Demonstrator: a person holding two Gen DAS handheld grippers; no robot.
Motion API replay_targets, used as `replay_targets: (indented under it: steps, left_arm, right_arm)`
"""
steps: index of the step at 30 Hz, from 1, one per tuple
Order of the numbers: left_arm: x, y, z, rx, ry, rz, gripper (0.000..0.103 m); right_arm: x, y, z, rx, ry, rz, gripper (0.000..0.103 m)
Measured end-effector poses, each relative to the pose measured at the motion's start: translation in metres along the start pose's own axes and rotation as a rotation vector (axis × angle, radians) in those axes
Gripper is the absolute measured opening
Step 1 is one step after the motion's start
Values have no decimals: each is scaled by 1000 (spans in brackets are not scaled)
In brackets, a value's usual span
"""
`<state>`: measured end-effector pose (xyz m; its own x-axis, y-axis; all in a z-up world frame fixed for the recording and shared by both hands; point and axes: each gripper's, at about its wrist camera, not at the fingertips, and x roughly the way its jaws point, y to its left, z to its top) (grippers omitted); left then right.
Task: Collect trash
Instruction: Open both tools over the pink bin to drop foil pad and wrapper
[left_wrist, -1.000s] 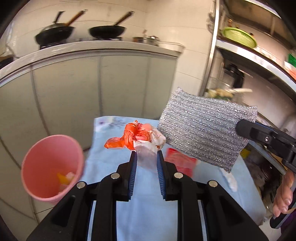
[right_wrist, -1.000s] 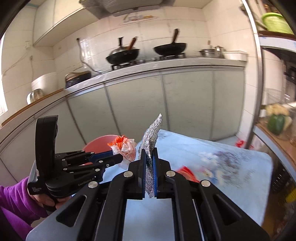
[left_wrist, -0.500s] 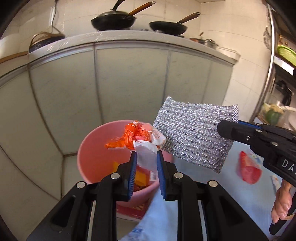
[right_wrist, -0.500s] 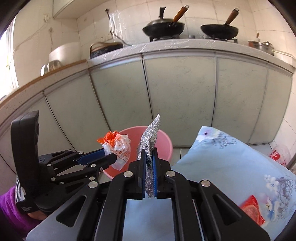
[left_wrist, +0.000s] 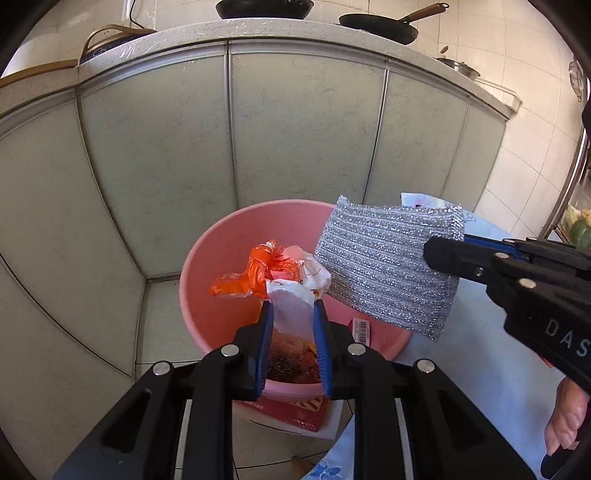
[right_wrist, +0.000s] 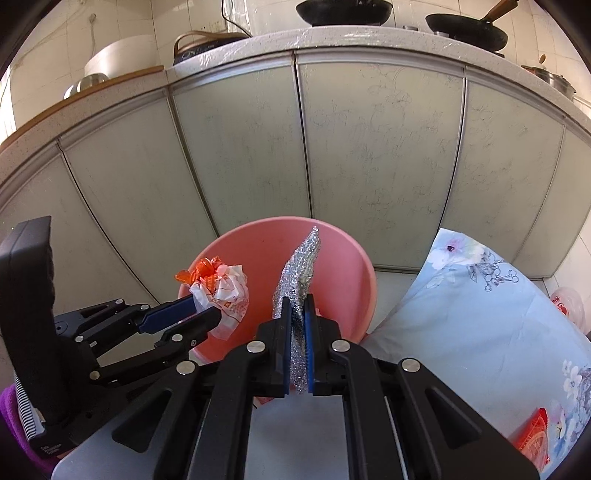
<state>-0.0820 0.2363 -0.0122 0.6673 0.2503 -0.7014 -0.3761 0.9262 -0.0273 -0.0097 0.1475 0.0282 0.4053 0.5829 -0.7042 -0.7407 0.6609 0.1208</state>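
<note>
Grey-green cabinet doors (left_wrist: 295, 140) with faint floral etching fill the back, under a speckled stone counter (right_wrist: 332, 40) carrying dark pans (right_wrist: 465, 26). Floral light-blue cloth (right_wrist: 480, 314) at right. Round pink plastic bin (left_wrist: 236, 243), smooth wall, holds mixed scraps and a barcode label, unreadable. Left tongs (left_wrist: 293, 314) pinch a crinkled orange-and-white plastic bag (left_wrist: 280, 273) over the bin's mouth. Right tongs (right_wrist: 297, 314) pressed on a flat, ribbed, glittery silver scouring pad (left_wrist: 388, 266), just beside the bag, above the bin's right rim. Right tool body reads "DAS", cut off. Red wrapper (right_wrist: 532, 439) lies on the cloth.
</note>
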Motion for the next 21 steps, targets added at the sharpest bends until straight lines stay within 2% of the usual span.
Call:
replay_targets:
  steps: [15,17,20,21]
  left_arm:
    - [11,3,0,-13,18,4,23]
    - [10,5,1,-17,17,1,25]
    - [9,7,1,-22,10,7,32]
    - [8,7,1,-23,7,7,35]
  right_arm:
    - [24,-1,3,1,34,-6,7]
    - [26,-2,4,10,43,-8,10]
    - [24,-4,4,18,38,-2,25]
    - [24,-4,3,18,36,1,26]
